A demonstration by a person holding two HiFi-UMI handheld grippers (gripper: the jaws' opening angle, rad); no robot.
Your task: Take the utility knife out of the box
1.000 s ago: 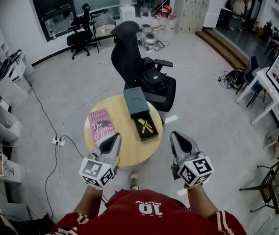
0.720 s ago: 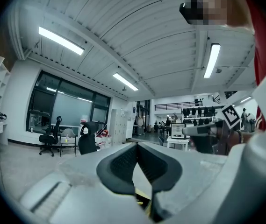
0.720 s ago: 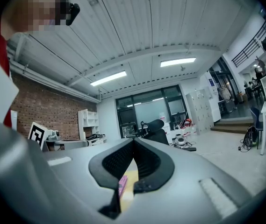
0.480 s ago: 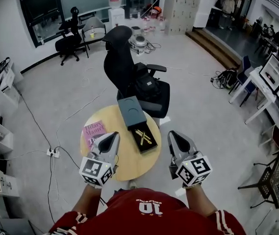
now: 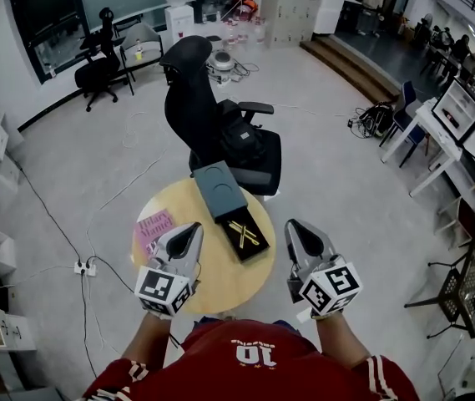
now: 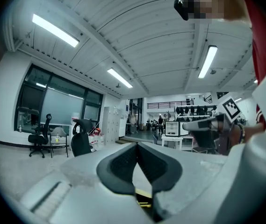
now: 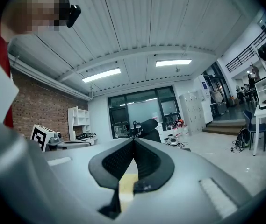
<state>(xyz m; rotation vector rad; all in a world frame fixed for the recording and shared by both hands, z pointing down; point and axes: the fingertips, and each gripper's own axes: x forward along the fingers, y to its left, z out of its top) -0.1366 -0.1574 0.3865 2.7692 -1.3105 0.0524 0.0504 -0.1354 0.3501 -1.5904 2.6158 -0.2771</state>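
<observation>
Where both my grippers point, a black office chair [image 5: 191, 98] stands farthest out, beyond the far edge of a round wooden table [image 5: 229, 278]. That table lies ahead of and below both grippers, and from the head view its near half shows in the gap between them.

I hold the left gripper [image 5: 194, 228] level, and its own view shows its jaws [image 6: 136, 143] pressed together at the tips with nothing between them. I hold the right gripper [image 5: 293, 226] level too, and its jaws [image 7: 133, 141] are likewise closed on nothing. The two are well apart, side by side, each with its marker cube nearest to me.

Ahead of the gap between the grippers, slightly nearer the right one, sits the open black box [image 5: 254, 251]. Its grey-blue lid [image 5: 219, 189] lies just past it, toward the chair, touching or nearly touching its far end. Ahead of the left gripper and a little outside it, a pink book [image 5: 155, 226] lies flat near the table's edge, partly covered by that gripper.

Inside the box the utility knife [image 5: 245, 234] shows as yellow bars crossed against the dark lining. Neither gripper touches it.
</observation>
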